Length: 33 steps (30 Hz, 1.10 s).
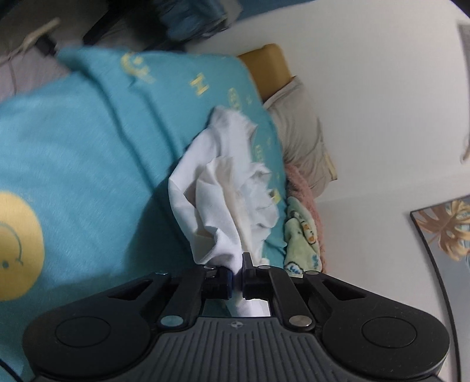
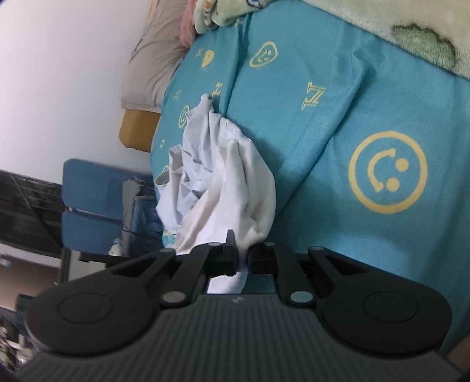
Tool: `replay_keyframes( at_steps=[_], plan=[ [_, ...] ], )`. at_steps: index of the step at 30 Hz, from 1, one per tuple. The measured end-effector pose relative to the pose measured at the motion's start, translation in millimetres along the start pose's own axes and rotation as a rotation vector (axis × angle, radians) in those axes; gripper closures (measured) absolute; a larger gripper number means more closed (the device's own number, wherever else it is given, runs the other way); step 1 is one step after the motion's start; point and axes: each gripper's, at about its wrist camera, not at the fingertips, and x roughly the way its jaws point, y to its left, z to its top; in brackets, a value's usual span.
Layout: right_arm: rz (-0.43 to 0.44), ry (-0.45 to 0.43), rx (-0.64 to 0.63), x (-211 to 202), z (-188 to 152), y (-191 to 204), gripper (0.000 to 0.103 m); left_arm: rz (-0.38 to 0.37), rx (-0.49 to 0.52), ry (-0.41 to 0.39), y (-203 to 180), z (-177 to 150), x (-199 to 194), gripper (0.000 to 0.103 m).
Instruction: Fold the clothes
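One white garment, thin woven cloth, crumpled into soft irregular folds with a frayed-looking edge at its far end; we count no other loose clothing. It lies bunched on the bed sheet, rising from the sheet toward both grippers, which pinch it at its near end.

Two grippers, black plastic with ribbed grey bodies. We find the left gripper closed tight, a strip of the white cloth caught between its pads and running back under the jaws. We find the right gripper likewise closed, white cloth squeezed between its pads and showing behind them.

One bed sheet, turquoise, smooth with long creases, printed in yellow with smiley rings and letters.

One fleecy pale green blanket with cartoon patches, heaped at the sheet's edge.

One beige pillow against a mustard headboard.

One blue chair beside the bed.
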Motion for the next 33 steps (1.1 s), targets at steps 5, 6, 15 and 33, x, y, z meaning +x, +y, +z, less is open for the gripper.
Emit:
replay_keyframes(
  at_steps=[5, 6, 15, 33],
  plan=[
    [0.037, -0.011, -0.056, -30.0, 0.2, 39.1, 0.094, -0.005, 0.107, -0.022, -60.7, 7.7, -34.9, 0.098],
    [0.05, -0.015, -0.067, -39.7, -0.9, 46.8, 0.094, -0.011, 0.116, -0.028, -70.9, 6.9, -43.2, 0.099],
    [0.087, -0.057, -0.169, -147.3, -46.6, 69.4, 0.094, -0.009, 0.173, -0.029, -112.1, -43.8, -148.9, 0.098],
    [-0.027, -0.053, -0.234, -107.3, -27.3, 88.2, 0.093, 0.191, 0.136, 0.002, -127.1, -9.0, -89.9, 0.097]
  ],
)
